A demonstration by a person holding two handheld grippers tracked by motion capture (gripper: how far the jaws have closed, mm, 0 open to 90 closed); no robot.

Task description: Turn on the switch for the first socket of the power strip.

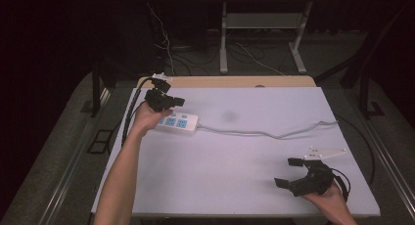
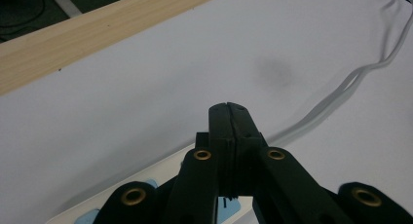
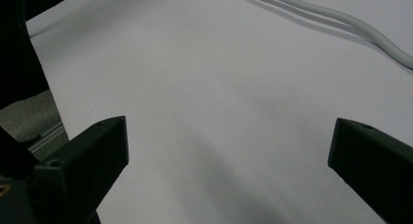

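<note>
While the left tongs point(image 2: 228, 107) hover clenched over the power strip point(image 1: 177, 122), the right tongs point(image 1: 289, 172) gape.

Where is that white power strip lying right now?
In the high view the power strip lies at the table's left, just under the left gripper.

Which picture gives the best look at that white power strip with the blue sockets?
The high view: it shows the whole power strip lying on the white table, with its cord trailing right. The left gripper view catches a corner of it beneath the left gripper. The right gripper view shows a stretch of cord.
</note>
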